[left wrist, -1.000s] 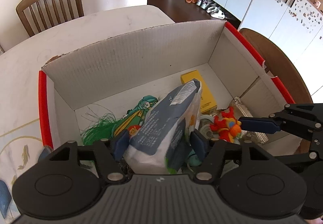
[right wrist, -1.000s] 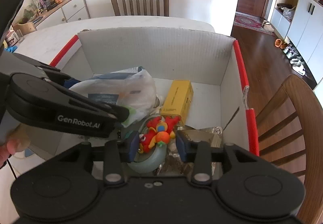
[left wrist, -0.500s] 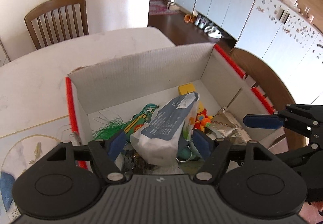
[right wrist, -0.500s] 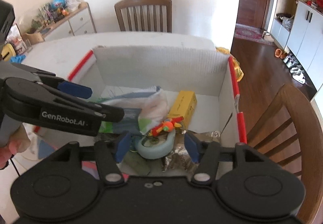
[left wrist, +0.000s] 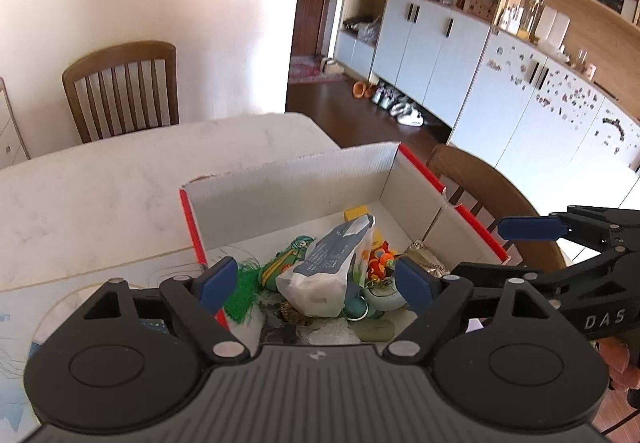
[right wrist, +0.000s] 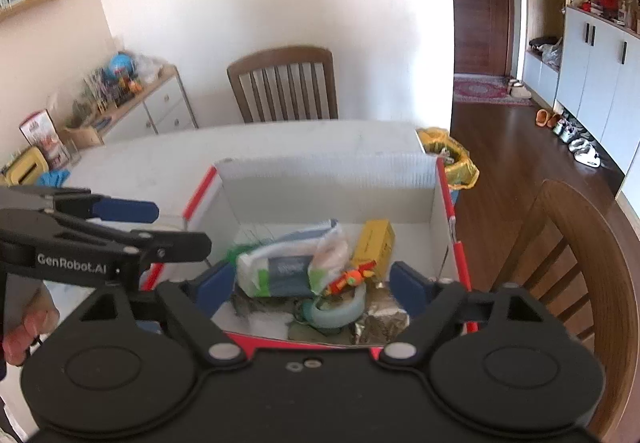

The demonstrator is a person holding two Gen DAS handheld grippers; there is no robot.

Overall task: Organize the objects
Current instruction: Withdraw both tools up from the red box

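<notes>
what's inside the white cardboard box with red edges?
In the white cardboard box with red edges: a white-and-blue plastic packet, yellow carton, red-orange toy, pale green tape roll, green tassel, crinkled foil bag. Whatever lies beneath the pile is covered.

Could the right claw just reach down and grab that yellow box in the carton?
Probably yes. The right claw is opening and empty, and the yellow box lies uncovered at the back of the carton. Only the orange toy lies just in front of it.

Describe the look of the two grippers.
Both are matt black plastic linkages with silver pivot rivets, round discs on ribbed bodies and blue pads. The left gripper carries white "GenRobot.AI" lettering on its side, the right gripper "DAS". No cables or sleeves show.
</notes>
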